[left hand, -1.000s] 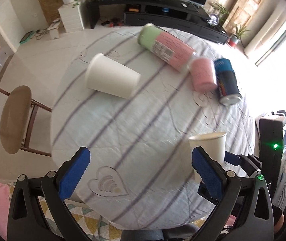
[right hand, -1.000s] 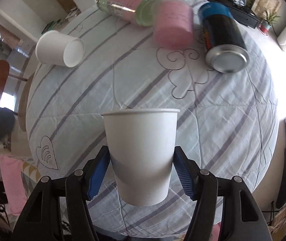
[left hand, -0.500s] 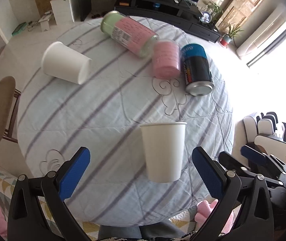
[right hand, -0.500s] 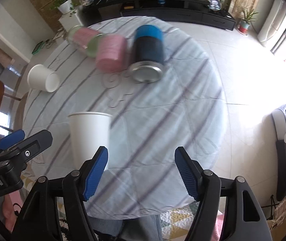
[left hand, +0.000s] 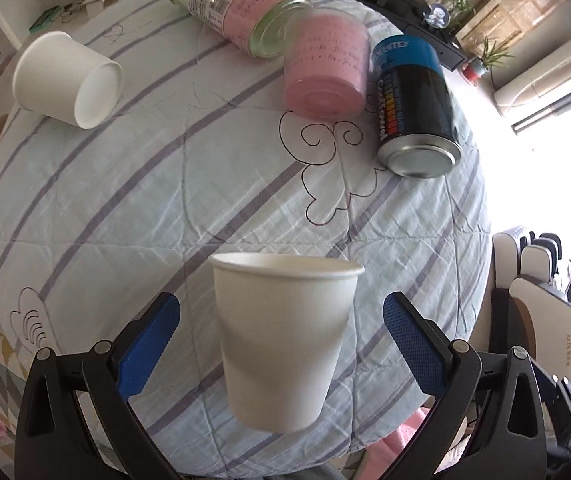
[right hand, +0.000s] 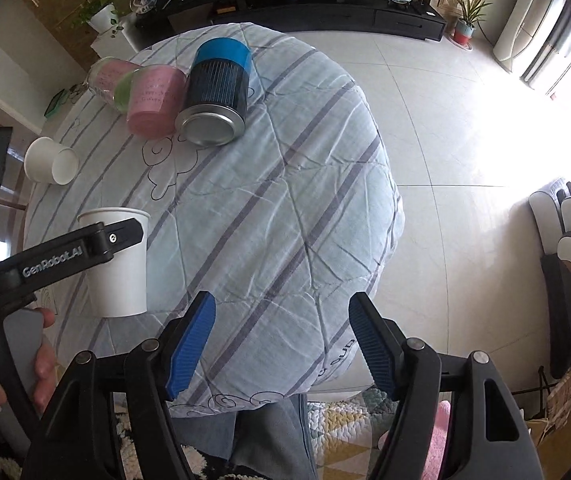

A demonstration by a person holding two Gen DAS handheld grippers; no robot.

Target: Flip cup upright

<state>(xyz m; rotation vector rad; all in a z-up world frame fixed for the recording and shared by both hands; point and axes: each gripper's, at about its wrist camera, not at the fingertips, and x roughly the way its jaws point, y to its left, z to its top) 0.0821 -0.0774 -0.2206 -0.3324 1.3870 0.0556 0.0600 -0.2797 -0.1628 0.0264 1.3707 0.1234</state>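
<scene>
Left tongs (left hand: 281, 340) wide open, straddling upright cup (left hand: 283, 340)

Matt white paper cup (left hand: 285, 336), wrinkled striped cloth table cover (left hand: 165, 200), glossy metal can (left hand: 415, 104), textured blue claw pads (left hand: 413, 344)

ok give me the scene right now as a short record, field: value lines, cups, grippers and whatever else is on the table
upright cup: white paper cup standing mouth up near the table's front edge
tipped cup: second white paper cup on its side, far left
left gripper: jaws open either side of the upright cup, not touching it
right gripper: jaws open, empty, off to the right of the upright cup
other items: green-ended jar, pink cup and blue can, all lying down
surface: round table with striped cloth
</scene>
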